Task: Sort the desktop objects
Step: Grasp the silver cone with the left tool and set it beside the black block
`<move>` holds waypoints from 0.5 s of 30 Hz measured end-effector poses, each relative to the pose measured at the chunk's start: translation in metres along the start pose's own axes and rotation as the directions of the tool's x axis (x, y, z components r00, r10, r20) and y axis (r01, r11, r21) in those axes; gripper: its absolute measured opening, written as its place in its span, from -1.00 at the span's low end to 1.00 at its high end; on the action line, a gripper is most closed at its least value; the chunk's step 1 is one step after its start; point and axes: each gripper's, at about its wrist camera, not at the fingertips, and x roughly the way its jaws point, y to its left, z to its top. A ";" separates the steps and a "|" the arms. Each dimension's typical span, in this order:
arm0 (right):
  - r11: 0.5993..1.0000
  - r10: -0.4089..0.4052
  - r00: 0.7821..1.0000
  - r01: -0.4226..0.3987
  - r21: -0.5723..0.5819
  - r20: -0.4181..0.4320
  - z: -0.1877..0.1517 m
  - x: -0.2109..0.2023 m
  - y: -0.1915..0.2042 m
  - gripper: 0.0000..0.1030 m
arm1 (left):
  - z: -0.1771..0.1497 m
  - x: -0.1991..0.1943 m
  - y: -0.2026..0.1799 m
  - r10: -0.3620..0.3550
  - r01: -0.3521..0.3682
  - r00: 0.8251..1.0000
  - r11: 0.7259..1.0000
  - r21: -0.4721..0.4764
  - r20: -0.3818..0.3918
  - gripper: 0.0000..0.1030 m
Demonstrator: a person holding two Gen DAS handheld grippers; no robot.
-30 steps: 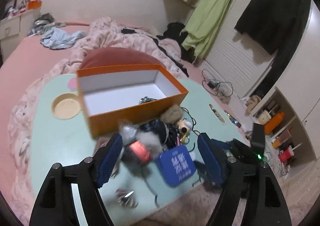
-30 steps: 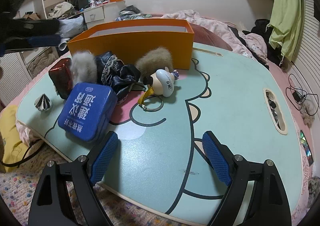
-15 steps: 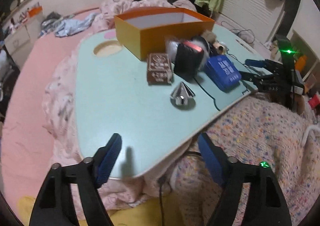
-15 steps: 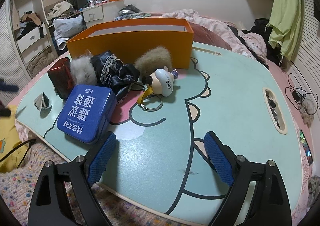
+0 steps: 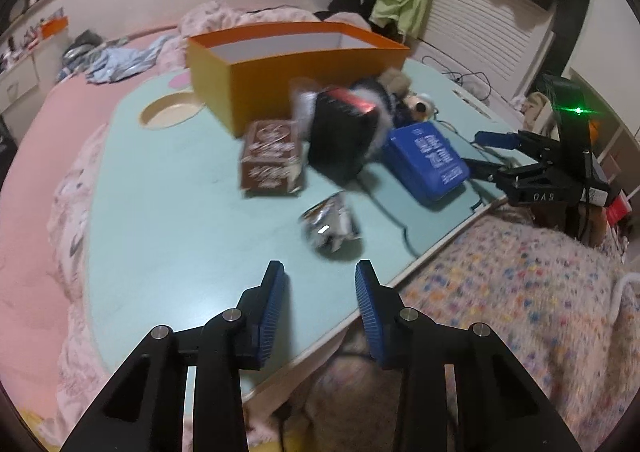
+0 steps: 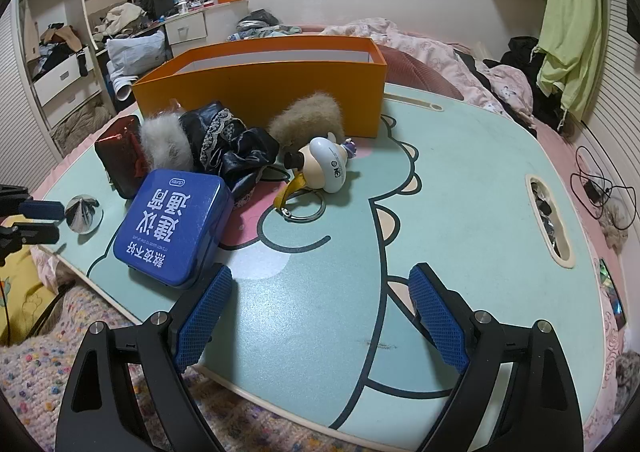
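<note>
On a mint-green desk (image 6: 460, 180), the left hand-held gripper (image 5: 320, 284) hovers partly open and holding nothing, just short of a silver foil cone (image 5: 330, 222) (blurred here). The right hand-held gripper (image 6: 320, 308) waits wide open, empty, beside a blue tin (image 6: 172, 228). An orange box (image 6: 260, 92) stands behind the clutter.

Bg: green garment (image 6: 568, 32) hanging on right, pink bedding (image 6: 432, 48) behind table, open drawers (image 6: 60, 72) left, cables (image 6: 596, 188) on floor.
</note>
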 end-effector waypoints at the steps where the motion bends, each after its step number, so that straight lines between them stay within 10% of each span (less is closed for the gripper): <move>1: 1.000 0.000 1.000 0.000 0.000 0.000 0.000 0.000 0.000 0.75 | 0.004 0.003 -0.003 0.006 -0.006 1.000 1.000 0.006 0.005 -0.33; 4: 1.000 0.000 1.000 0.000 -0.001 0.000 0.000 0.000 0.000 0.75 | 0.016 0.015 -0.011 0.030 -0.030 0.999 0.999 0.013 0.025 -0.75; 11: 1.000 0.000 1.000 0.000 -0.002 -0.001 0.000 0.000 0.000 0.75 | 0.030 0.025 -0.016 0.023 -0.020 0.997 0.999 -0.037 0.075 -0.82; 15: 1.000 0.001 1.000 -0.001 -0.002 -0.001 0.000 0.000 0.000 0.75 | 0.023 0.013 -0.015 0.047 -0.042 0.994 0.998 -0.056 0.096 -0.23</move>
